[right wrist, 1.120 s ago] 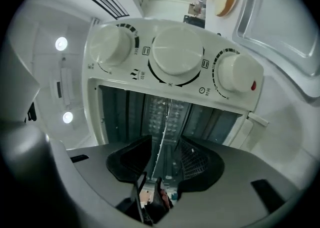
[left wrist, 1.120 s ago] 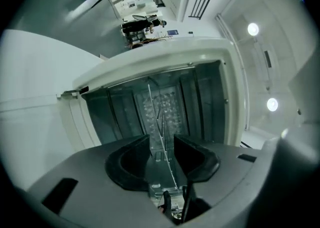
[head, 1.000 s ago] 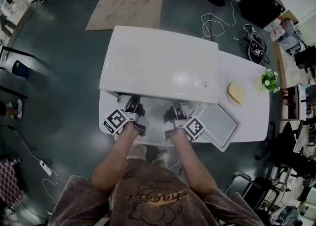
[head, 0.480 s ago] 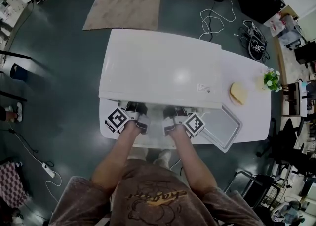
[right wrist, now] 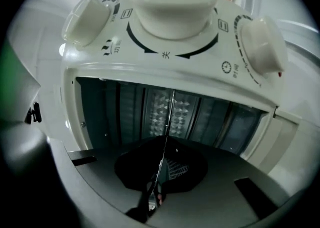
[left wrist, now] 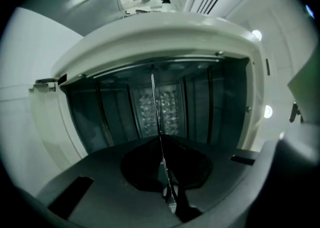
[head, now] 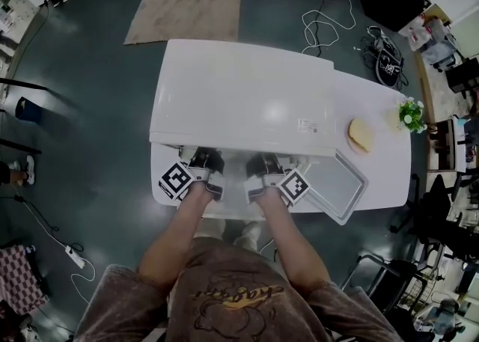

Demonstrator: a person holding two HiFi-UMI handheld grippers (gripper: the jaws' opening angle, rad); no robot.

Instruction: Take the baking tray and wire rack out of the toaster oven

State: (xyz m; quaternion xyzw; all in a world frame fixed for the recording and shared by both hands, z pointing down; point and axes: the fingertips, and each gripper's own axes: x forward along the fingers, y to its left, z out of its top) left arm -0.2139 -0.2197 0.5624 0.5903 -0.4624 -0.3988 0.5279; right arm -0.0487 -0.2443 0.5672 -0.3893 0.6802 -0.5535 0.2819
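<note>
The white toaster oven [head: 239,97] stands on the table with its front toward me. Both grippers reach level into its open mouth. The wire rack [left wrist: 156,107] shows edge-on as a thin line running from the jaws into the dark cavity, and appears the same way in the right gripper view [right wrist: 169,117]. My left gripper [left wrist: 167,197] has just been closing and is shut on the rack's front edge. So has my right gripper [right wrist: 152,192], shut on the same edge. From above, the left gripper [head: 206,161] and the right gripper [head: 262,166] sit side by side. The grey baking tray [head: 337,187] lies on the table.
The white table [head: 382,176] holds a round piece of bread [head: 361,135] and a small potted plant [head: 408,117] at its right end. The oven's knobs [right wrist: 172,2] sit close beside the right gripper. Cables and a mat lie on the floor beyond.
Both hands stay at the oven's front with hardly any shift. From above nothing else has visibly moved.
</note>
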